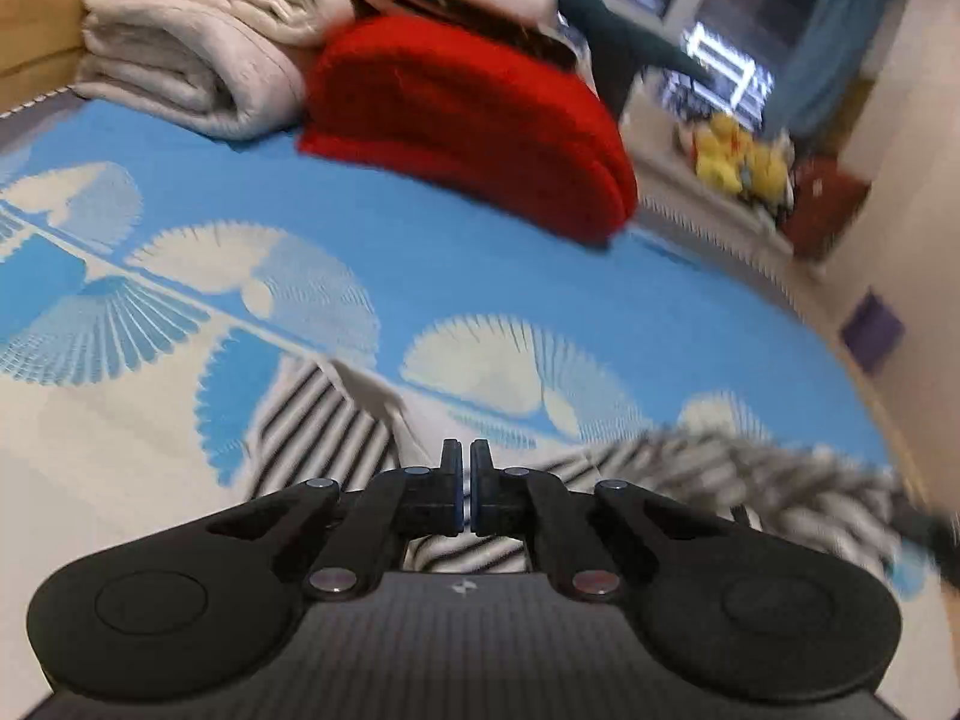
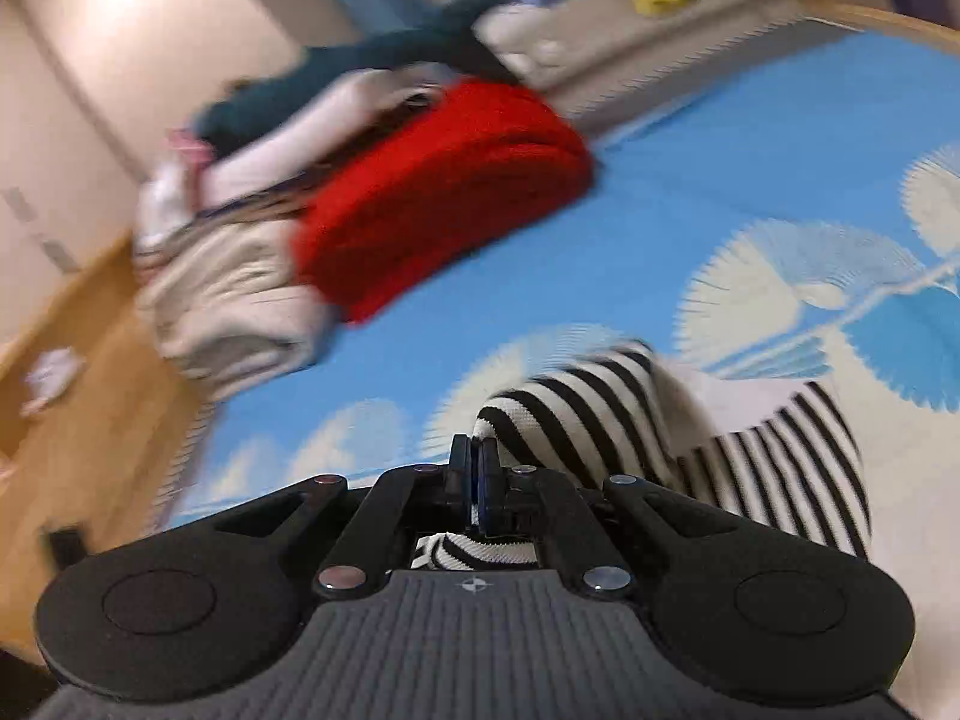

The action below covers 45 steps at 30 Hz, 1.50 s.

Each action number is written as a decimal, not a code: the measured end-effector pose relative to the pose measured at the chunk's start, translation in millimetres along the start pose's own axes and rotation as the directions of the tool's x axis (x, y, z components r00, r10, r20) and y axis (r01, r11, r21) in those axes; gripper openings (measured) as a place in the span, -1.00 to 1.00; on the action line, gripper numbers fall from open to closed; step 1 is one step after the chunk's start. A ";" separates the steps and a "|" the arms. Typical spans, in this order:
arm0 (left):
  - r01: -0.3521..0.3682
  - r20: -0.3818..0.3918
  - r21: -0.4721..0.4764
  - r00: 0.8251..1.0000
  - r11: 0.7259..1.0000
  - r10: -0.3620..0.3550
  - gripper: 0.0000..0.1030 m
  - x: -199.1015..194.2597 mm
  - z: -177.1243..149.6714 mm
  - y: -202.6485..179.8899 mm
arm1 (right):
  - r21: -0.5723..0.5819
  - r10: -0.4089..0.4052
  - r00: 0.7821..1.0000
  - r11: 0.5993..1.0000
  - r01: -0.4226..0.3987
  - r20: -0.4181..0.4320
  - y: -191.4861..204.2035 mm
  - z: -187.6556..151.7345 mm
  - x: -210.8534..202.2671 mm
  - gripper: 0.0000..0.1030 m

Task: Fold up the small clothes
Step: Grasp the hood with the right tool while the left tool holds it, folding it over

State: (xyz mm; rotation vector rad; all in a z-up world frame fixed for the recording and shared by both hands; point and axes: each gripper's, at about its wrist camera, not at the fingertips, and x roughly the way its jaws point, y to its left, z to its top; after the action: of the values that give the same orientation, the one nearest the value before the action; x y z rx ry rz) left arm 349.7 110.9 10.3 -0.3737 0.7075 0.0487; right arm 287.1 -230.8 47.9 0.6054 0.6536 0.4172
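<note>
1. Seemingly, in the left wrist view, the left gripper [image 1: 465,456] has its jaws drawn almost together; whether cloth is pinched there I cannot tell, as only a thin gap shows. The striped garment [image 1: 324,426] lies on the blue patterned bedspread [image 1: 540,276], directly under and just ahead of the fingertips, spreading both ways, its right part blurred. Its long axis seems to run across the view, side to side.

2. Also in this view, a red folded knit [image 1: 474,126] and a cream folded pile [image 1: 192,42] sit well apart at the far edge.

3. Turning to the right wrist view, the right gripper [image 2: 475,462] is closed, and a strip of the striped garment [image 2: 600,414] appears caught between its jaws, the cloth bunching up to the right of the tips.

4. Judging by this, each hand sits at one end of the garment, neither clearly nearer, so the fold likely carries that edge across.
</note>
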 end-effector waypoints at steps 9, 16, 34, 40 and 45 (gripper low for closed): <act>-0.052 -0.397 -0.196 0.917 0.979 -0.031 -0.41 42.7 -24.9 31.4 | -0.070 -0.266 0.820 0.961 0.268 -0.507 -55.3 -56.9 24.2 -0.89; -0.097 -0.462 -0.220 0.887 0.971 -0.017 -0.16 41.9 -45.5 1.1 | 0.107 -0.300 0.898 0.931 0.350 -0.323 -96.6 -12.9 25.6 -0.04; 0.177 0.177 -0.214 0.974 0.961 -0.140 -0.98 -14.6 6.0 18.6 | 0.354 -0.113 0.990 0.932 0.078 0.080 -64.7 -1.4 -14.1 -0.92; -0.201 -0.389 -0.443 0.921 0.874 0.014 -0.98 54.0 -42.6 86.0 | 0.293 -0.334 0.867 0.844 0.450 -0.370 -95.1 -45.2 13.9 -0.92; -0.162 -0.345 -0.498 0.938 0.852 -0.023 -0.31 45.4 -33.1 88.1 | 0.323 -0.242 0.856 0.851 0.414 -0.457 -101.7 -58.3 23.2 -0.82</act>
State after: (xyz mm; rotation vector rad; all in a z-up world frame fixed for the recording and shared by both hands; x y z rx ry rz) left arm 348.7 177.7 -70.1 -0.8960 1.0538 0.2561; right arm 282.2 -272.2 -64.1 0.7959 1.2463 0.0612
